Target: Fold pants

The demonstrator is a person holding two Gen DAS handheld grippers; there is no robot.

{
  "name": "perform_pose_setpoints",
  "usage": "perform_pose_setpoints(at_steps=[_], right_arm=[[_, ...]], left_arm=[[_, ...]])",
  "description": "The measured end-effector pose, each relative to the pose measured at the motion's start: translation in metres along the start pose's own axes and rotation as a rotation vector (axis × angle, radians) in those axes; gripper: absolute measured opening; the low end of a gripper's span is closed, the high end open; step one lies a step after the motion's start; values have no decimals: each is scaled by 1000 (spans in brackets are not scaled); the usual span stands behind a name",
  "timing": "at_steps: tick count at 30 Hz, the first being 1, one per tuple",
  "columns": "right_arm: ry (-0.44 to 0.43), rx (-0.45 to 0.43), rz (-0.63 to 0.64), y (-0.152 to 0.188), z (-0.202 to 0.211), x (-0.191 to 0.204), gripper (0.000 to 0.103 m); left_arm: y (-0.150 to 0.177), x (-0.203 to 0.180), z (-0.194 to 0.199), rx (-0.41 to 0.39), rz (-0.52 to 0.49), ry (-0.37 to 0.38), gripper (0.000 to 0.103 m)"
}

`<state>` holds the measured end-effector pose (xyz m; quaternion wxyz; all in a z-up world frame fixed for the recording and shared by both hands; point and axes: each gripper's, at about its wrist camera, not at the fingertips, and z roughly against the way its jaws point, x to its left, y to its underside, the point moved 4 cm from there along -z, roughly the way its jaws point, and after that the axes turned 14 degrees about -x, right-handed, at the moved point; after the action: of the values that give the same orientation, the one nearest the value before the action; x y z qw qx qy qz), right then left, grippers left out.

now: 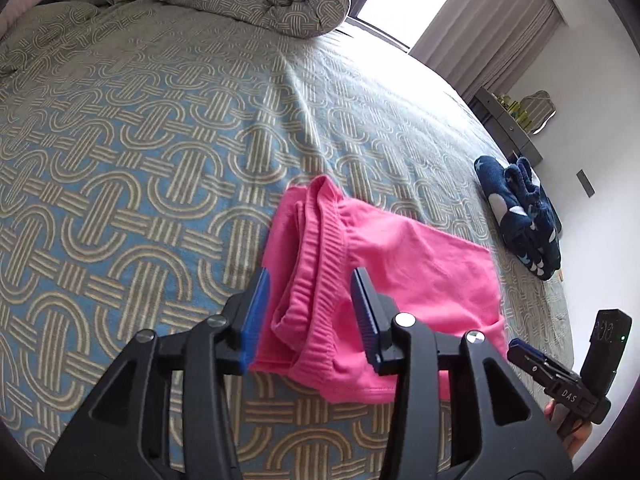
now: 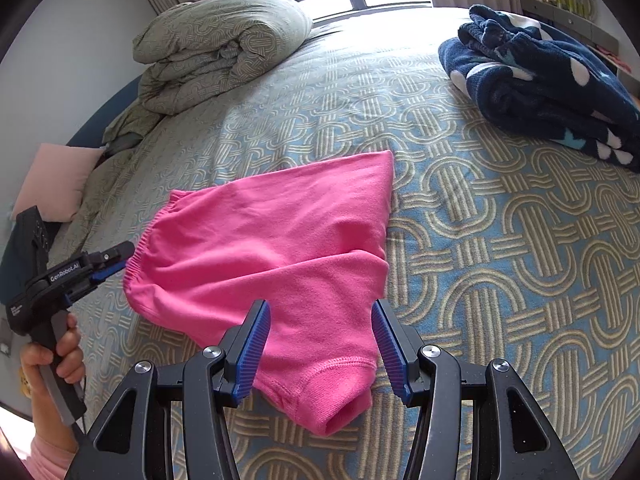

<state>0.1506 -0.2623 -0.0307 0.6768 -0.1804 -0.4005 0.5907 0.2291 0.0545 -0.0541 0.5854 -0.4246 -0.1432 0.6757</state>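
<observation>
Pink pants [image 1: 420,272] lie folded on the patterned bedspread [image 1: 140,160]. My left gripper [image 1: 310,316] stands open at their left end, with the bunched elastic waistband [image 1: 320,280] between its blue pads; the pads do not press it. In the right wrist view that left gripper [image 2: 118,258] shows at the pants' [image 2: 280,240] left edge, held by a hand. My right gripper [image 2: 322,346] is open over the other end, its pads either side of the leg hem [image 2: 332,396], which rests on the bed. From the left wrist view the right gripper [image 1: 520,350] sits just beyond the pants' right edge.
A rolled duvet [image 2: 224,44] lies at the head of the bed, with a pink pillow [image 2: 60,176] at the left edge. A folded dark blue starred fleece [image 2: 552,88] sits at the far right corner. Window, curtain and a shelf [image 1: 508,120] lie beyond the bed.
</observation>
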Motion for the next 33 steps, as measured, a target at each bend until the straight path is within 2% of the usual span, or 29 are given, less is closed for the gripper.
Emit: perform_pose_setpoints(at_steps=[4,8,13,17,19,21,23,25,26,27,28,29,30,31,33], right_arm=[[-57,30,-35,5,-10,3,54],[-29,88,9,23,-23,4,54],[-12,97,-2,30,-15,0,54],[12,140,-6,31,-10,-1,54],[23,163,-18,32,-9,-2,54],[34,151,-45,27,-2,-8,54],[32,114,-96,22,7,-20,54],[40,124,-161,23,8,-38,53],[29,138,-212,27,5,-48,47],[-5,155,-276,32,1,-56,44],[-52,159,-345,36,-3,-63,44],[-88,145,-392,37,-5,-68,39],[-132,130,-432,36,-6,-71,15],[-175,135,-476,37,-8,-72,11],[-160,129,-488,39,-3,-70,9]], left_arm=[[-18,11,-21,18,40,-15,46],[-19,15,-44,76,80,-1,46],[-8,0,-61,106,3,-11,46],[1,-1,-68,124,17,5,46],[1,-2,-69,123,16,22,35],[0,-3,-69,123,19,34,28],[-3,-5,-68,108,8,47,24],[-5,-7,-65,85,0,61,23],[-6,-8,-64,73,-1,64,21],[-7,-9,-62,59,-1,64,15],[-8,-7,-61,53,2,67,15],[-8,-7,-61,52,9,66,15],[-9,-6,-62,54,13,60,15],[-10,-4,-62,56,15,54,15],[-10,-5,-59,46,12,51,15]])
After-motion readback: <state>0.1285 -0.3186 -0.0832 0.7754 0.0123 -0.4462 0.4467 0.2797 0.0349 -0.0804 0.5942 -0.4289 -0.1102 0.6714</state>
